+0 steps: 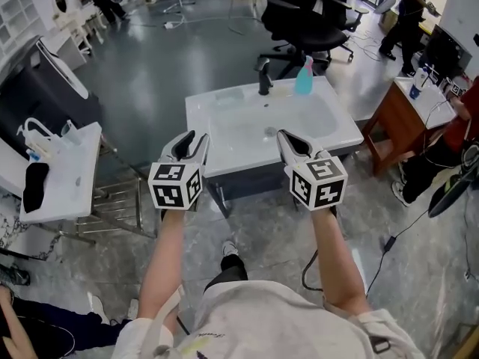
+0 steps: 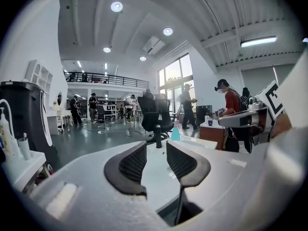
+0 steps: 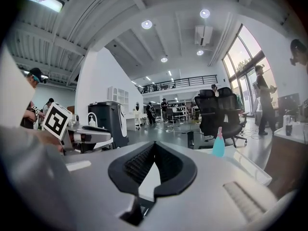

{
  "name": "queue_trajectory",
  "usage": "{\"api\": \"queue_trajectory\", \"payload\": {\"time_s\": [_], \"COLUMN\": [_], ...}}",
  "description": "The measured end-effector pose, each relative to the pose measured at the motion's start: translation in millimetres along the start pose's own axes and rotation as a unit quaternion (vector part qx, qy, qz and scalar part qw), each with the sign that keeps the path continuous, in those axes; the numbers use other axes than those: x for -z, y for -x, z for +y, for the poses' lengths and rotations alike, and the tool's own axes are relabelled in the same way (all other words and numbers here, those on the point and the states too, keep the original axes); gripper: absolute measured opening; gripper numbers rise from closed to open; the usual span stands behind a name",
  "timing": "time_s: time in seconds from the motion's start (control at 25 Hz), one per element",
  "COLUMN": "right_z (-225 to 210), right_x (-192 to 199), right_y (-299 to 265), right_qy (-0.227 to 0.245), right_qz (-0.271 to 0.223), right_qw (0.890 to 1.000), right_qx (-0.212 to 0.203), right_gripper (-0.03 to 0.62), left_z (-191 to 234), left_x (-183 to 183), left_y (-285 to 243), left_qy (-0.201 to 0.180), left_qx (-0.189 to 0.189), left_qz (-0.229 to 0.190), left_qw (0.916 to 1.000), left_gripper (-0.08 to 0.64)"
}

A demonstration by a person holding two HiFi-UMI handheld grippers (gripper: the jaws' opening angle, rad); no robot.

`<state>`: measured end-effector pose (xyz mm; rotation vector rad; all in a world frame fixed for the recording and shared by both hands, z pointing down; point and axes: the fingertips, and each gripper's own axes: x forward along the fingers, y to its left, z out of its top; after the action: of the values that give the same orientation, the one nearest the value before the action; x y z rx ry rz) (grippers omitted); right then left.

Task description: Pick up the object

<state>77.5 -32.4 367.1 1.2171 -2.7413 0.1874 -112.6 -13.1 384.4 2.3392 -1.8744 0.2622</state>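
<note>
Turquoise bottle (image 1: 303,78) stands upright at the far rim of the white counter (image 1: 224,103), just right of the black tap (image 1: 264,77); taken as the object. Long axis vertical.

Both grippers are over the near edge, with the bottle well ahead of each.
- Right gripper (image 1: 285,136): fingers together at the tips, nothing between them. Bottle lies ahead and slightly to its right.
- Left gripper (image 1: 195,138): fingers apart, empty. Bottle lies ahead and further to its right, beyond the tap.

Judgement: the right hand is nearer and has the clearer line. Its fingers must part first, then close across the upright body from the side.
</note>
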Motion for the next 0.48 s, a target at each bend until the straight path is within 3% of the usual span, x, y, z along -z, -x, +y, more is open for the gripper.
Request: {"api": "queue_trajectory", "payload": {"time_s": [0.48], "right_z": [-11.4], "right_x": [-16.9], "right_y": [-109.5], "right_qy": [-0.002], "right_qz": [0.016], "right_qw": [0.999], "right_qx": [0.031], "right_gripper": [0.003], "left_z": [83.5], "left_x": [-6.7], "left_y": [-84.0], "left_qy": [0.004], "left_qx": [0.034], "left_qz": [0.005], "left_qw": [0.9994], "left_gripper": [0.177]}}
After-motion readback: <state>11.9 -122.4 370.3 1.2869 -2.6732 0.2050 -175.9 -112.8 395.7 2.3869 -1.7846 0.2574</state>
